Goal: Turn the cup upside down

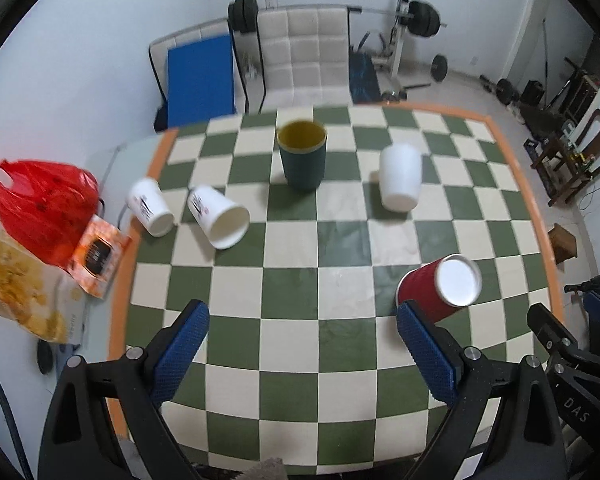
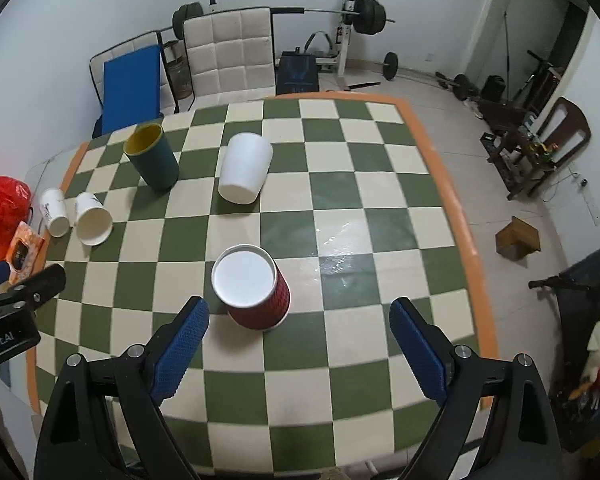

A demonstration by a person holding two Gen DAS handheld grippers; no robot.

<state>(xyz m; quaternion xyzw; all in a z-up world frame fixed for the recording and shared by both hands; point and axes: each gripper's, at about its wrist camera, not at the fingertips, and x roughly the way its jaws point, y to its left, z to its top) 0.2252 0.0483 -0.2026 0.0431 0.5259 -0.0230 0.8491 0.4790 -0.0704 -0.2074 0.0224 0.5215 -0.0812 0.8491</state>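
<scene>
red cup (image 2: 254, 290): white disc faces up; upright or already inverted, can't tell. Sits on checkered table (image 2: 340, 208), near side of green cup (image 2: 152, 158).
right gripper (image 2: 298, 320): fingers wide, empty, cup just ahead-left.
left gripper (image 1: 302, 324): wide, empty.
tip: shift left, centre the ribbed wall, pinch mid-height, roll wrist.
</scene>
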